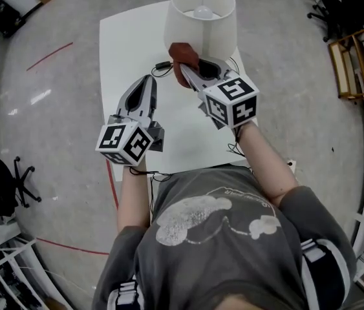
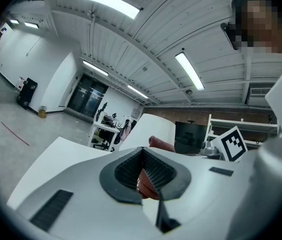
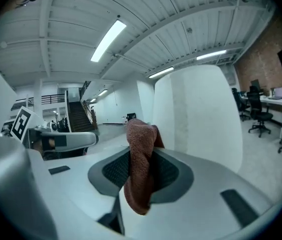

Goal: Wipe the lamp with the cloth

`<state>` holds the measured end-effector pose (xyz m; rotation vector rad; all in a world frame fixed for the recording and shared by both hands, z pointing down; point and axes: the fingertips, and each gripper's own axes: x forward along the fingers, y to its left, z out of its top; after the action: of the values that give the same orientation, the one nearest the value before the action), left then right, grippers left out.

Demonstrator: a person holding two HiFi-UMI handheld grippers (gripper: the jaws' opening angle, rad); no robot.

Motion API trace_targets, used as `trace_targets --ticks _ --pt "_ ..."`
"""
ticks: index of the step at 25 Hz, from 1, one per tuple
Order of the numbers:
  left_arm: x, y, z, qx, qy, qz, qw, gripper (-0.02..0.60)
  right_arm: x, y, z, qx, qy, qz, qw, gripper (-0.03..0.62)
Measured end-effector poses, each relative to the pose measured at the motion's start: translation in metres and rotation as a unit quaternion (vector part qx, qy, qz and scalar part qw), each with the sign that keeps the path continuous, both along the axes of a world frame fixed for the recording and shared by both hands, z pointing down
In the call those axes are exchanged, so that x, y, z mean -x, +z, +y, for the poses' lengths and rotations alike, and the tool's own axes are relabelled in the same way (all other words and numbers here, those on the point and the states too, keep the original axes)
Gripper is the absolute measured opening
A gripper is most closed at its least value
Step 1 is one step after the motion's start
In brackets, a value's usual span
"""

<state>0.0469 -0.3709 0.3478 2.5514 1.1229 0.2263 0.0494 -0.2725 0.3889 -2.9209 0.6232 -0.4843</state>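
Observation:
The lamp, with a white drum shade and its bulb showing, stands at the far side of the white table. My right gripper is shut on a reddish-brown cloth, held right against the near lower part of the shade. In the right gripper view the cloth hangs folded out of the jaws, with the shade just behind it. My left gripper hovers over the table to the left of the lamp, shut with nothing in it. From the left gripper the shade and cloth show ahead.
A black cord with a switch lies on the table by the lamp's base. On the floor are red tape lines, a black office chair at the left and a wooden rack at the right.

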Motion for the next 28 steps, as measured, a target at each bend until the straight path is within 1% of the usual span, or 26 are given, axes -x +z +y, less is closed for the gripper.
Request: trace_targets --ticks 2,6,9,11,14,17,21,26,28 --pt "-0.001 0.008 -0.001 0.0 0.004 -0.009 0.9999 0.008 0.006 0.017 0.003 0.0 0.007 -0.017 1.0 0.097" --pt "0.001 0.031 0.023 -0.003 0.016 -0.032 0.9993 0.008 0.024 0.056 0.027 -0.003 0.024 -0.056 0.998 0.097" --pt "0.001 0.044 0.016 0.0 0.023 -0.046 0.9987 0.008 0.032 0.076 0.022 0.001 0.03 -0.075 0.997 0.097" --pt "-0.002 0.049 0.009 0.001 0.017 -0.051 0.9986 0.008 0.034 0.083 0.016 0.004 0.022 -0.08 0.997 0.097" --pt "-0.004 0.052 0.01 0.006 -0.006 -0.058 0.9983 0.008 0.037 0.087 0.018 0.002 0.0 -0.084 0.996 0.097" --pt "-0.002 0.052 0.018 0.003 -0.031 -0.055 0.998 0.008 0.039 0.086 0.027 -0.002 -0.027 -0.08 0.996 0.097" --pt "0.005 0.054 0.024 0.001 -0.083 -0.056 0.995 0.008 0.044 0.083 0.035 -0.005 -0.074 -0.083 0.994 0.097" --pt "0.048 0.057 0.088 -0.004 -0.146 -0.046 0.9883 0.008 0.069 0.084 0.102 -0.006 -0.137 -0.075 0.988 0.097" --pt "0.063 0.056 0.101 -0.005 -0.17 -0.041 0.9845 0.008 0.074 0.085 0.12 -0.003 -0.158 -0.072 0.985 0.097"
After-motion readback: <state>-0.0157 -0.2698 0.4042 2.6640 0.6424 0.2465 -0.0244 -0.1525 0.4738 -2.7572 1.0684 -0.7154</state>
